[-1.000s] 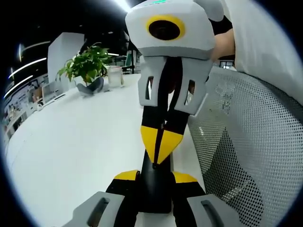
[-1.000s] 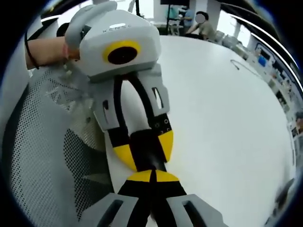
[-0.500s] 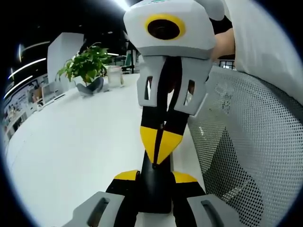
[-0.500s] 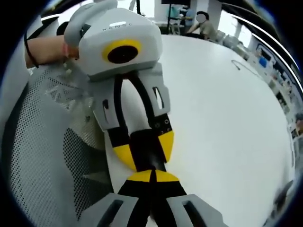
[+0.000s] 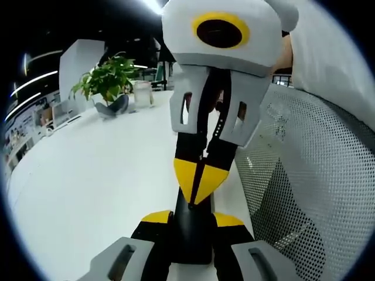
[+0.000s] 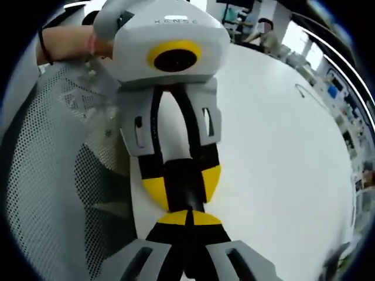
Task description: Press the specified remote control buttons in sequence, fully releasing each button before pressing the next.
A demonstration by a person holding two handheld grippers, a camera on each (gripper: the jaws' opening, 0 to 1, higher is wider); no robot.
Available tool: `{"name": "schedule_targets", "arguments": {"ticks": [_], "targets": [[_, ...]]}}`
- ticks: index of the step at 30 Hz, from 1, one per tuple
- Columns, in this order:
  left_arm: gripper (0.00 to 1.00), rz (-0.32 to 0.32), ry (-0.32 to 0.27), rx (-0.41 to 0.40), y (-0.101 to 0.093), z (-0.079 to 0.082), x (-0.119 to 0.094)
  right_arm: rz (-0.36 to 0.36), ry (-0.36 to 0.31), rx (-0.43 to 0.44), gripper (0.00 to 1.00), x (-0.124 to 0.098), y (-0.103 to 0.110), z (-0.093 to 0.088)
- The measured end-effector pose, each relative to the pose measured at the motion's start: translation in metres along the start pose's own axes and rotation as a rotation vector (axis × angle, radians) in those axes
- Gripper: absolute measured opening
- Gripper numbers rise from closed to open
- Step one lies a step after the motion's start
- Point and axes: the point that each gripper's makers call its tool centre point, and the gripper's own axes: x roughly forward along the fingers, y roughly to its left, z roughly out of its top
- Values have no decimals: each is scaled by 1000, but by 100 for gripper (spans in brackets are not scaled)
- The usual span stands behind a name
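A black remote control [image 5: 190, 241] is held between the yellow-tipped jaws of my left gripper [image 5: 192, 220], which is shut on it at the bottom of the left gripper view. My right gripper [image 5: 196, 196] comes down from above with its jaws shut, and its yellow tip rests on the remote's upper face. In the right gripper view, the shut right gripper [image 6: 187, 218] meets the remote [image 6: 185, 193] head-on, and the left gripper [image 6: 183, 182] grips it from the far side. The buttons are hidden.
A white table [image 5: 88, 181] stretches to the left, with a potted plant [image 5: 108, 82] and a pale jar [image 5: 142, 93] at its far edge. A grey mesh chair back [image 5: 310, 175] stands close on the right. A person's hand [image 6: 64, 44] holds the left gripper.
The right gripper's body has swung a little up and to the right in the left gripper view, while its tip stays on the remote. The right gripper view has shifted slightly.
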Motion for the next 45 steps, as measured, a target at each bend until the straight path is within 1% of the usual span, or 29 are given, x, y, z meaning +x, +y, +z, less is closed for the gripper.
{"name": "schedule_targets", "arguments": {"ticks": [3,5,7,8,9,17,23,28,33,34,38,41,42,45], "targets": [[25,0,0,0,0,0,0,3,0,4,0,0,-1,0],[25,0,1,0,0,0,1,11,-7,21,0,-1,-3,-1],[25,1,2,2,0,1,1,4,-6,18,0,0,-2,0],[25,1,2,2,0,1,1,-20,10,-48,0,0,-3,0],[25,1,2,3,0,1,1,-30,16,-73,0,0,-3,0],[25,2,4,5,0,1,1,-43,20,-84,0,0,-1,1],[25,2,5,4,-1,1,0,-84,38,-158,0,0,0,1],[25,5,7,4,0,1,0,-103,30,-140,0,0,-2,2],[25,6,11,8,0,1,0,-101,18,-126,0,0,-3,2],[25,5,12,9,0,1,0,-97,16,-117,0,0,-3,2],[25,6,17,12,0,1,1,-65,-12,-27,0,-1,-4,2],[25,6,16,8,0,1,1,-63,-14,-29,0,-1,-4,2],[25,6,16,9,0,1,1,-63,-11,-46,0,-1,-3,1],[25,10,8,5,-1,2,1,-55,-6,-57,0,-1,-3,2]]}}
